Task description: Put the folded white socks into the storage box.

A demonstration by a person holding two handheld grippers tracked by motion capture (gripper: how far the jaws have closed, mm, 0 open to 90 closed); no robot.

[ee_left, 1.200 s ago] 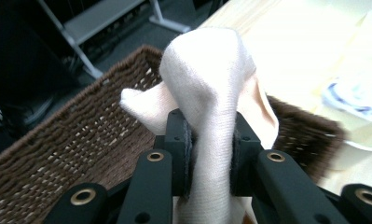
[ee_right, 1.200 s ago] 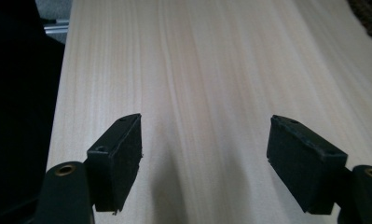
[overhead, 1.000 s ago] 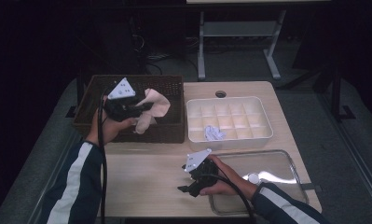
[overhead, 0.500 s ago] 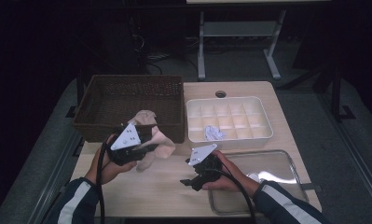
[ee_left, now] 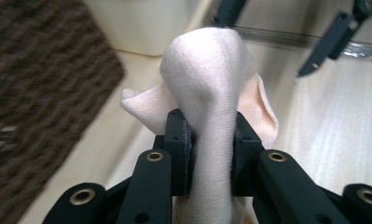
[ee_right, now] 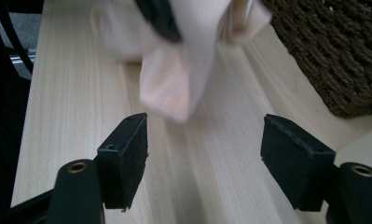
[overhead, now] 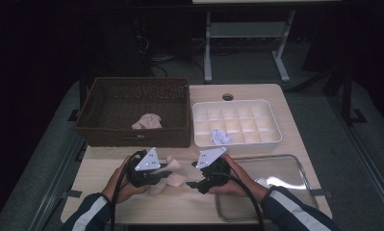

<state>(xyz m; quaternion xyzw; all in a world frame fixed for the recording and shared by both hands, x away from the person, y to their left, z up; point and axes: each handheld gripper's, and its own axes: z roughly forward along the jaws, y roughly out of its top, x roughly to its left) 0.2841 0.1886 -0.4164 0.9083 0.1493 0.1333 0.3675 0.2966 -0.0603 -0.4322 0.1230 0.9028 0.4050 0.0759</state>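
Soft pink cloth sock (ee_left: pixel 211 93) sits pinched in our left gripper (overhead: pixel 163 174) just above the light wooden table (overhead: pixel 189 202), so next our spread right gripper (ee_right: pixel 202 161), closing a bit, must grab its hanging end.

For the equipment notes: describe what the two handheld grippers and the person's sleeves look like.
Both the left gripper and the right gripper are black, each topped by a grey three-cornered plate and trailing a black cable. Their jaws are black bars with brass-coloured rivets and flat, dark rectangular pads. The sleeves are dark with white stripes.
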